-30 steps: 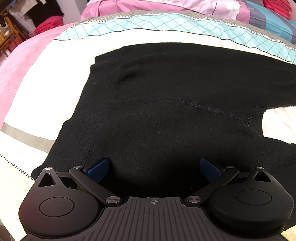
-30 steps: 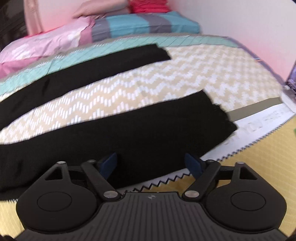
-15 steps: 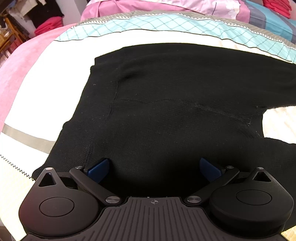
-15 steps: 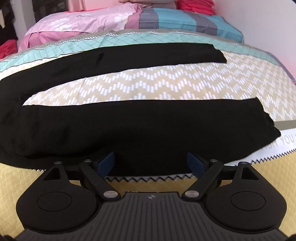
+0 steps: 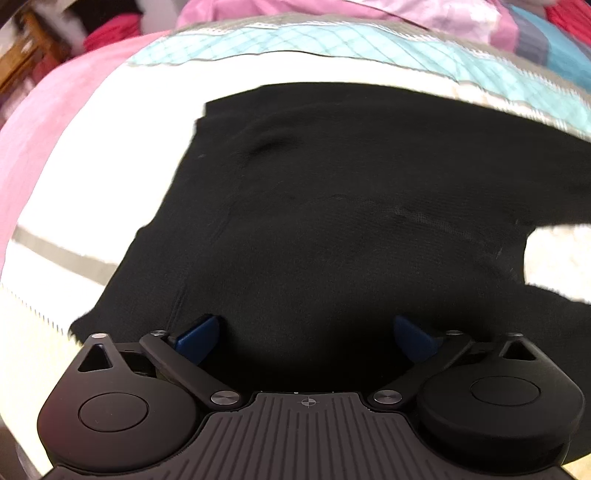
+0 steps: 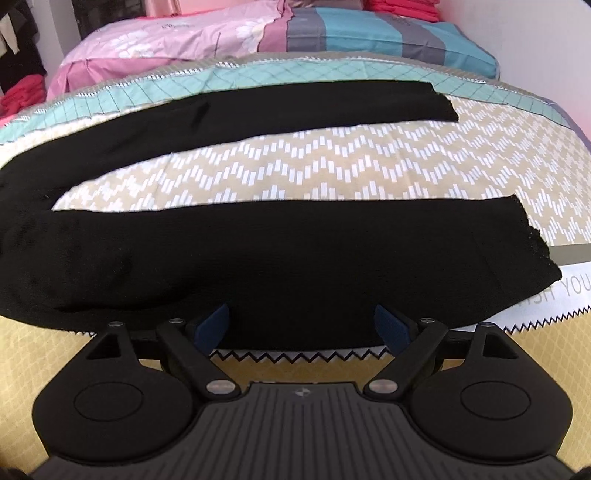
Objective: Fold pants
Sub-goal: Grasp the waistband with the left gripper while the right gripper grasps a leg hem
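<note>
Nearest the left wrist camera, the left gripper (image 5: 304, 332) stands with its blue-padded jaws spread wide over the waist end of the black knitted pants (image 5: 351, 221), nothing pinched between the pads; whether the fingertips touch the cloth cannot be told. The pants lie flat on the patchwork bedspread (image 5: 92, 206), which here is cream with a grey stripe and a zigzag edge, and the waistband side runs up to the left, with a small dimple in the knit farther back. In the right wrist view the right gripper (image 6: 303, 326) also has its blue pads far apart, poised at the near hem-side edge of the closer trouser leg (image 6: 295, 266), just above the black zigzag trim of the bedspread (image 6: 369, 177); no fabric is clamped. Beyond this leg a wedge of tan chevron-printed cover shows, then the second leg (image 6: 295, 107) stretches across, well apart from the first at the cuffs and joining it at the left. Farther off lies a turquoise lattice band (image 6: 258, 74), then pink floral and blue-striped pillows (image 6: 277, 33).
</note>
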A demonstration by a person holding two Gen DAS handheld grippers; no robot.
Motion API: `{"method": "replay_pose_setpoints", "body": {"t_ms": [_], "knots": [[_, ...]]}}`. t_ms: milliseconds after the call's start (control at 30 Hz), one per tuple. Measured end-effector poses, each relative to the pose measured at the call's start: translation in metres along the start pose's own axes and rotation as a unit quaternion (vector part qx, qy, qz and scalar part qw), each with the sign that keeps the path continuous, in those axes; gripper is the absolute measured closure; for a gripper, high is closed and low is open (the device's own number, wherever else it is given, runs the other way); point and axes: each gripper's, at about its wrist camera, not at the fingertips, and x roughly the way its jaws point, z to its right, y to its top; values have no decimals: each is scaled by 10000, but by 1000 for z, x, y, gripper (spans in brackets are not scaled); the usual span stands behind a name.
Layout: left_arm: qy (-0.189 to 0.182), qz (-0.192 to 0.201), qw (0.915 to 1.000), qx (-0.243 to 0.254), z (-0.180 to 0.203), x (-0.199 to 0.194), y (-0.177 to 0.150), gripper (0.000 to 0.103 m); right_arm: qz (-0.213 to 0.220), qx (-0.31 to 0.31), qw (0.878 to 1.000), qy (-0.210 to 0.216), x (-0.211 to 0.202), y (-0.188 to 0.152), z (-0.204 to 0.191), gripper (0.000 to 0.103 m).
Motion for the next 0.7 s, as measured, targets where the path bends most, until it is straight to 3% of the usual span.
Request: {"method": "replay_pose_setpoints", "body": {"t_ms": [133, 267, 367, 433, 500, 700], "knots": [[-44, 184, 9986, -498, -24, -34, -13, 0, 95, 334, 9992, 179, -15, -3, 23, 15], [-255, 92, 9934, -1111, -57, -51, -35, 0, -86, 1316, 9895, 597, -27, -15, 59, 21], [-833, -206, 9828, -1634, -80, -41, -47, 0, -264, 2143, 9722, 908, -23, -25, 83, 27], [-1212, -392, 9727, -1938, -91, -26, -50, 0, -153, 2636, 9586, 1063, -19, -27, 93, 26], [-1399, -369, 9655, -2166, -97, -18, -46, 0, -58, 2986, 9465, 1221, -16, -26, 99, 21], [-1818, -255, 9519, -2455, -100, -7, -26, 0, 288, 3399, 9307, 1324, -6, -22, 107, 21]]}}
